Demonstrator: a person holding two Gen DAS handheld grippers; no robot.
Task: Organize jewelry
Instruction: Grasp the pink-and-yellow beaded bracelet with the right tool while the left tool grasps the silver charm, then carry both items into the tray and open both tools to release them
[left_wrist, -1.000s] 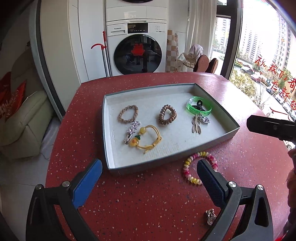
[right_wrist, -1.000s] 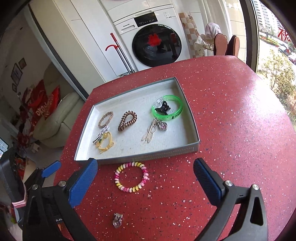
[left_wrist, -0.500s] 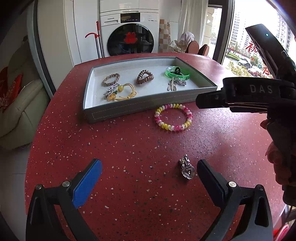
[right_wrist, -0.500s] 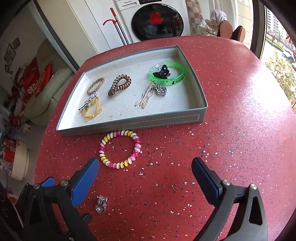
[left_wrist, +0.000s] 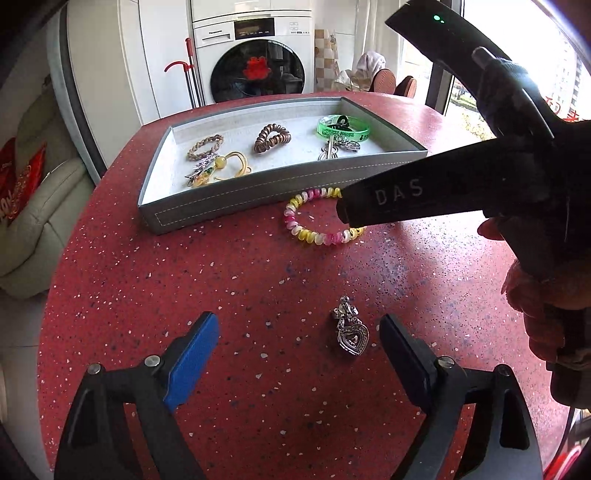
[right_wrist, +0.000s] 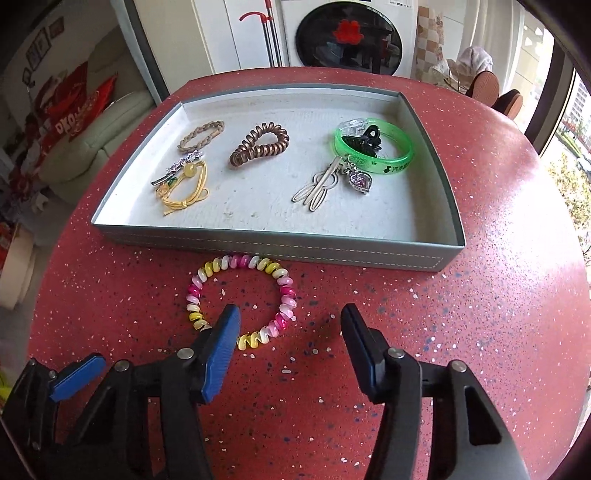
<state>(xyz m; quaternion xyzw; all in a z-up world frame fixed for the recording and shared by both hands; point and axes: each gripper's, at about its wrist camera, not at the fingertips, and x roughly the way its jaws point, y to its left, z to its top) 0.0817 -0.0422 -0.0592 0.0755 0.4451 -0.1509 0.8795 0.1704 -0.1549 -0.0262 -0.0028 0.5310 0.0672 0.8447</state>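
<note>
- The left gripper (left_wrist: 299, 343) hangs low over the red speckled worktop (left_wrist: 184, 288) with its jaws spread wide and nothing between the pads.
- A silver heart pendant (left_wrist: 350, 330) lies on the worktop between those jaws, close to the right one and touching neither.
- The right gripper (right_wrist: 290, 332) points steeply down over the worktop, its jaws closing; its left blue pad stands over the near rim of the pink-and-yellow coil bracelet (right_wrist: 242, 301), whose near right part lies between the pads, not yet pinched.
- That bracelet rests flat on the worktop, just in front of the grey tray (right_wrist: 280, 247).
- Inside the tray lie a braided band (right_wrist: 201, 134), a yellow cord tie (right_wrist: 186, 186), a brown spiral tie (right_wrist: 260, 144), a metal clip (right_wrist: 317, 186) and a green bangle (right_wrist: 373, 146).
- Beyond the worktop stands a washing machine (left_wrist: 255, 62).
</note>
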